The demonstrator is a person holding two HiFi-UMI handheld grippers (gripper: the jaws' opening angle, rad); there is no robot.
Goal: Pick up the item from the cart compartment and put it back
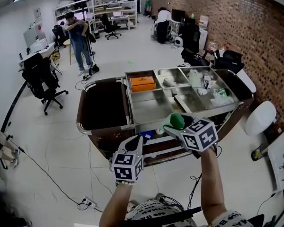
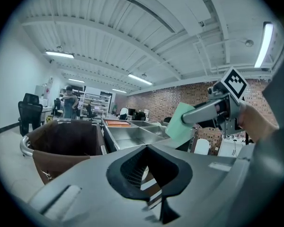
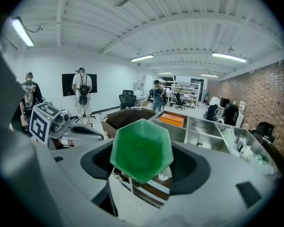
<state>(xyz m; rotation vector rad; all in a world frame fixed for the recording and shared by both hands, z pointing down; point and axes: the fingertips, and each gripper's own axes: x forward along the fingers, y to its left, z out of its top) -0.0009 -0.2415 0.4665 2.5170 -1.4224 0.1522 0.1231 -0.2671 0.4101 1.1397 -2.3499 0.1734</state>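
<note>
The left gripper (image 1: 136,143) hangs low before the cart (image 1: 146,122) with its jaws together on nothing, I think only to keep out of the way. To its right, the right gripper (image 1: 177,126) has its jaws wide around a green bowl (image 3: 141,150), pressed at its sides so that it can be carried. The bowl is in the air at the cart's front edge, outside the compartments. It is squat, without a real long axis. Its six-sided mouth, as I judge it, faces back toward the person.

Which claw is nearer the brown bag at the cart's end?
Left. The left claw sits just off the near corner of the brown bag, jaws together. The right claw, gripping a green bowl, is farther along, in front of the steel compartments.
</note>
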